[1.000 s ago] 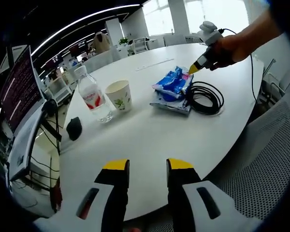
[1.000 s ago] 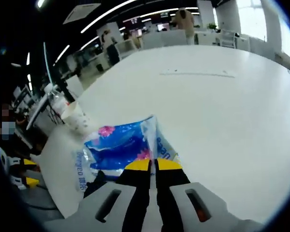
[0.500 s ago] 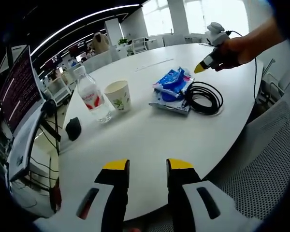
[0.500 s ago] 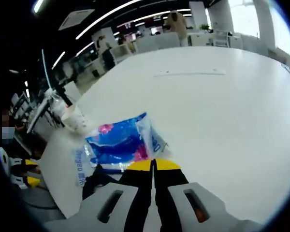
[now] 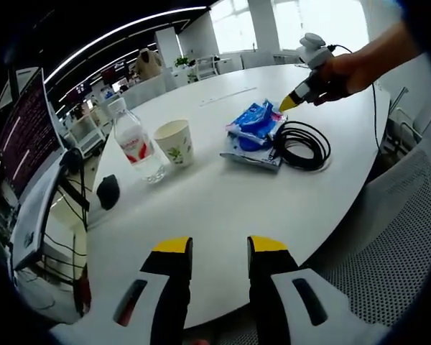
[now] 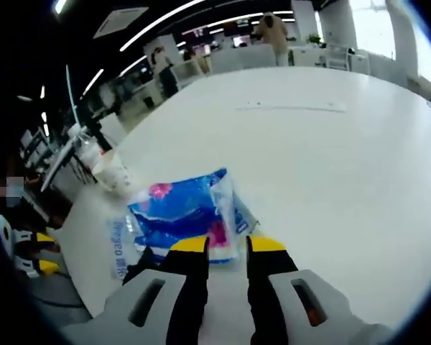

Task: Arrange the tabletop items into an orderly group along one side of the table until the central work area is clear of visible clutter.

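Note:
A blue snack packet (image 5: 257,119) lies on a flat packet (image 5: 248,152) at mid-table, beside a coiled black cable (image 5: 302,144). Further left stand a paper cup (image 5: 176,142) and a clear water bottle (image 5: 136,144), with a small black object (image 5: 108,191) near the edge. My left gripper (image 5: 220,246) hangs open over the near table edge, holding nothing. My right gripper (image 6: 228,246), held in a hand (image 5: 341,70), is open just behind the blue packet (image 6: 183,212), whose clear end sticks up between the tips. The cup (image 6: 113,172) stands beyond.
The round white table (image 5: 223,194) drops off close to my left gripper. A mesh chair (image 5: 406,215) stands at the right and a monitor (image 5: 29,133) on a side desk at the left. A thin strip (image 6: 291,108) lies on the far tabletop.
My right gripper was shut; half a second ago it drew back from the blue packet, and now it has opened and come close to the packet's end again. The left gripper has held still.

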